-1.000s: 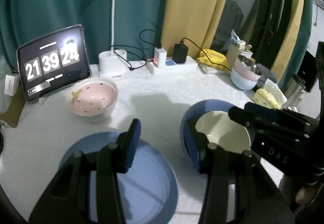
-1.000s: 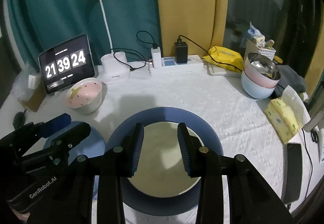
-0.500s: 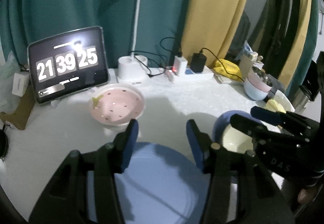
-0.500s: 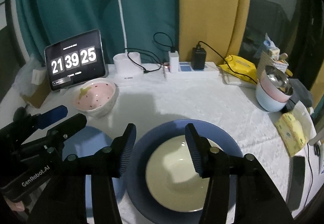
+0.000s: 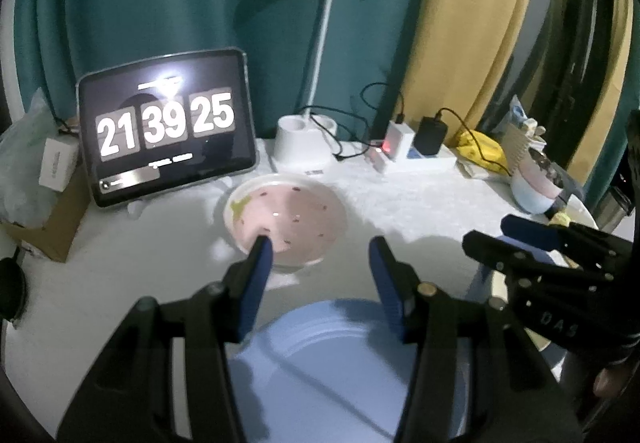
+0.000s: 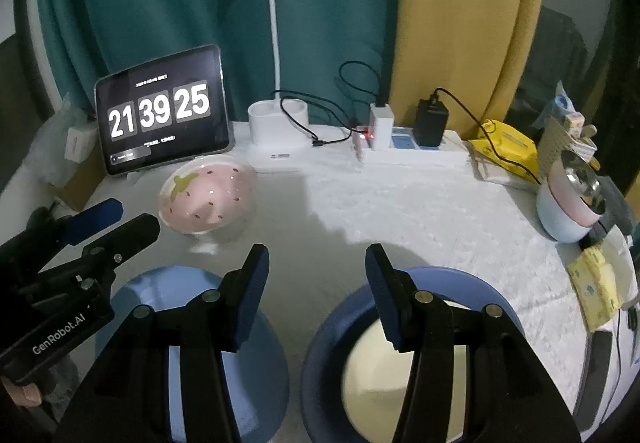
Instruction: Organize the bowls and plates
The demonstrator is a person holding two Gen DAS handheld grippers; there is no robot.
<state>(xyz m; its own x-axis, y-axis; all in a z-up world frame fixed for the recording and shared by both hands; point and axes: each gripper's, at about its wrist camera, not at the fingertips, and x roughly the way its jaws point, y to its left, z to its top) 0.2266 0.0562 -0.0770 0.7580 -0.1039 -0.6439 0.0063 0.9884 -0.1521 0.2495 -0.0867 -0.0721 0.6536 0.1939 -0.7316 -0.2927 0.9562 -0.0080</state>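
While a second ago the left gripper [image 5: 320, 251] hung over the light blue plate [image 5: 340, 371], it's now pushed toward the strawberry bowl [image 5: 286, 221], jaws wide and empty. Right gripper [image 6: 317, 261] has opened wide above the cream bowl [image 6: 368, 375] in the dark blue plate [image 6: 472, 287]. Tablet clock [image 6: 160, 115] and lamp [image 6: 276, 131] stand behind.

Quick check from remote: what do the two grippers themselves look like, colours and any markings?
Both are matte black, angular plastic with blue pads on the inner faces of the fingers and small round pivot bolts. The left gripper carries white "GenRobot.AI" lettering on its body, seen from the right wrist view. The right gripper shows "DAS" on its side. A bare fingertip shows beneath each.
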